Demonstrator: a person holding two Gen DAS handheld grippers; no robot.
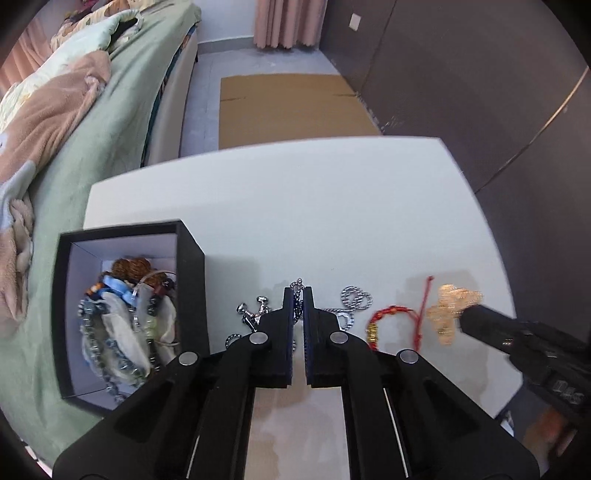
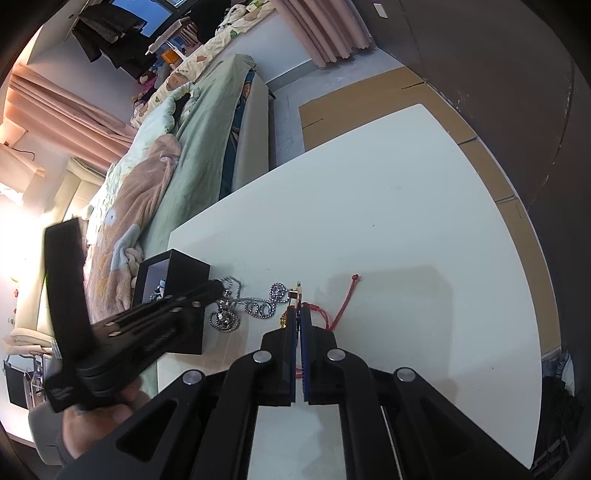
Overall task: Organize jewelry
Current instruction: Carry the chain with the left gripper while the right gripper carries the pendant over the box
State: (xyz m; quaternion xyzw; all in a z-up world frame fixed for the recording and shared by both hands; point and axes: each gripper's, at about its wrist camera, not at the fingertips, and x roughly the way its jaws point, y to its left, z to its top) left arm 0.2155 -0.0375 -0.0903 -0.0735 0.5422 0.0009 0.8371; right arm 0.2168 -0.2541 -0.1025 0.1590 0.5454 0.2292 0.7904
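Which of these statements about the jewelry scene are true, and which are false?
1. The left gripper is shut on the silver chain. True.
2. The black box is empty. False: it holds beads and bracelets.
3. The red string bracelet lies on the white table. True.
4. The right gripper is wide open. False: its fingers are shut on a gold ornament.

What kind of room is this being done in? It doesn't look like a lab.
Most likely a bedroom in someone's home. A bed with a green sheet and rumpled blankets runs beside the white table, pink curtains hang at the far wall, and clothes hang in the background.
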